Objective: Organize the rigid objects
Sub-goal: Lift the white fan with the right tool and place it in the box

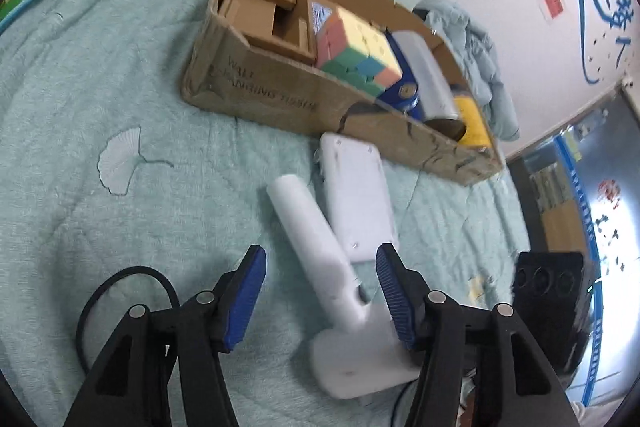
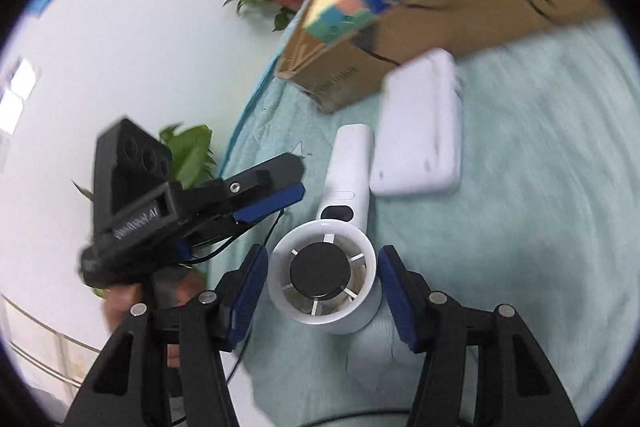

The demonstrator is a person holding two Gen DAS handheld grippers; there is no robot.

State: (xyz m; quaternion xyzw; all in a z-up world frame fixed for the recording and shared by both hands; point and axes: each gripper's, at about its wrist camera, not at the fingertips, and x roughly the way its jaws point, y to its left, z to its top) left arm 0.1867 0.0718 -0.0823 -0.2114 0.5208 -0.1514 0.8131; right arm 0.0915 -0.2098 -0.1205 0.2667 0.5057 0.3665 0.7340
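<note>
Hairdryer (image 2: pixel 332 267) lies on the bed's green blanket (image 1: pixel 120 87) just short of the cardboard box (image 1: pixel 280 99), handle pointing toward the box, beside a flat white case (image 1: pixel 356 195). The right gripper (image 2: pixel 320 291) is nearer: its jaws stand wide open either side of the round barrel, empty. The left gripper (image 1: pixel 320 291), also wide open and empty, straddles the handle.

Open teal bedding (image 1: pixel 120 99) is seen to the left of the white hair dryer (image 1: pixel 316 251), with free approach there. To its right, passage is narrowed by the white flat device (image 1: pixel 356 195), lying just beside the handle. Beyond both, the way is blocked by the cardboard box (image 1: pixel 280 99). In the right wrist view, the left gripper (image 2: pixel 276 195) is seen close beside the dryer's handle.
</note>
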